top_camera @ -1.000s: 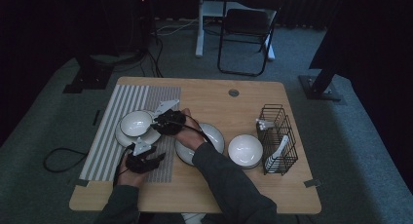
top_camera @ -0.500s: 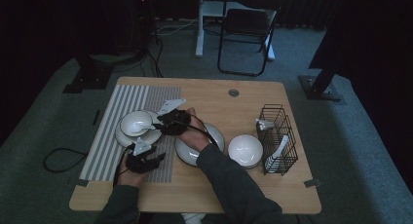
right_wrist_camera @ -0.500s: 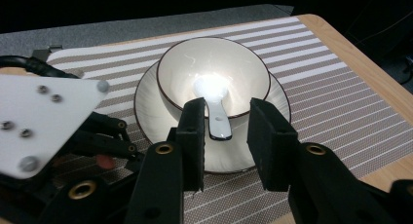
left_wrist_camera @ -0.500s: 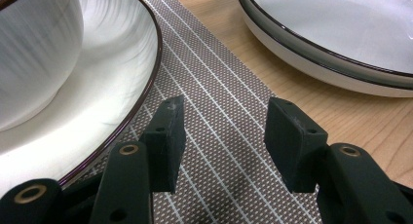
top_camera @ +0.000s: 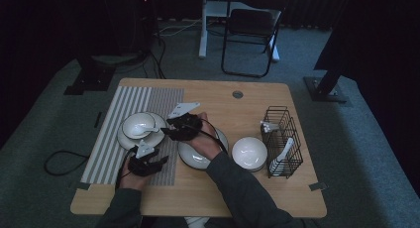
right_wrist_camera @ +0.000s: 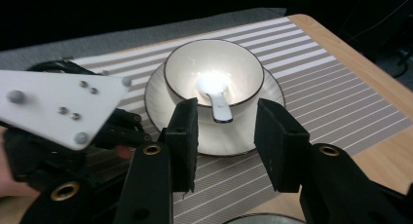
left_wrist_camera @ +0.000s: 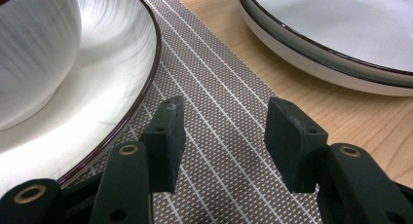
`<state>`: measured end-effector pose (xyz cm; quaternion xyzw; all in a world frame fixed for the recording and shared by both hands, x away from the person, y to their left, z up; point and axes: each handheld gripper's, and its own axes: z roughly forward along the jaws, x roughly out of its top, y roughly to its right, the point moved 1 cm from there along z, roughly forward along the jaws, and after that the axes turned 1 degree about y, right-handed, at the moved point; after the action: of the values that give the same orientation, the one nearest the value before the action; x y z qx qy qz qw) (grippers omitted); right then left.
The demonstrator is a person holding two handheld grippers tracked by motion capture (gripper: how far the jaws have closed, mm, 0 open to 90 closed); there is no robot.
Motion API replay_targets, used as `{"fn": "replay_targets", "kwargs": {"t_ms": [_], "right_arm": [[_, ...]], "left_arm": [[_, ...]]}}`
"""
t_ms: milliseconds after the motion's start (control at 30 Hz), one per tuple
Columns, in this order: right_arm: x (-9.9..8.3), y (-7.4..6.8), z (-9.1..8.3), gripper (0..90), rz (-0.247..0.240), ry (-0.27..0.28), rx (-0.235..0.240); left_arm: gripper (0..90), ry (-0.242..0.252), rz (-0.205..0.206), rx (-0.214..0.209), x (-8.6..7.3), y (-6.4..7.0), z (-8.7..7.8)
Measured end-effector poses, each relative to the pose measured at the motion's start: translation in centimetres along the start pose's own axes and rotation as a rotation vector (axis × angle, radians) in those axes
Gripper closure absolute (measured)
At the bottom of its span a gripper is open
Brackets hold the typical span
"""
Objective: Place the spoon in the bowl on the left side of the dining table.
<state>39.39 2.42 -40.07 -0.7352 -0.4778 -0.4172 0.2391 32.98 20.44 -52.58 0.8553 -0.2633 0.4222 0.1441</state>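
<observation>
Both grippers gape, grasping nothing: right gripper faces the bowl, spoon handle partly hidden.

Your left gripper, jaws apart, hovers over the striped mat, between a plate (bearing a bowl) and a second plate.

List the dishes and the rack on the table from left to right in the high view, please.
Bowl with a spoon on a plate → empty plate → empty white bowl → black wire rack.
</observation>
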Motion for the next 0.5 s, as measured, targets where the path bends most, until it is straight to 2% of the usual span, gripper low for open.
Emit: {"fn": "replay_targets", "kwargs": {"t_ms": [300, 500], "right_arm": [[-0.5, -0.3, -1.5, 59.4, 0.044, 0.016, 0.015], [-0.8, -0.5, -2.7, 58.1, 0.050, 0.029, 0.006]], "left_arm": [[50.8, -0.001, 0.001, 0.002, 0.0, 0.1, 0.0], [50.8, 0.000, -0.004, -0.001, 0.0, 0.1, 0.0]]}}
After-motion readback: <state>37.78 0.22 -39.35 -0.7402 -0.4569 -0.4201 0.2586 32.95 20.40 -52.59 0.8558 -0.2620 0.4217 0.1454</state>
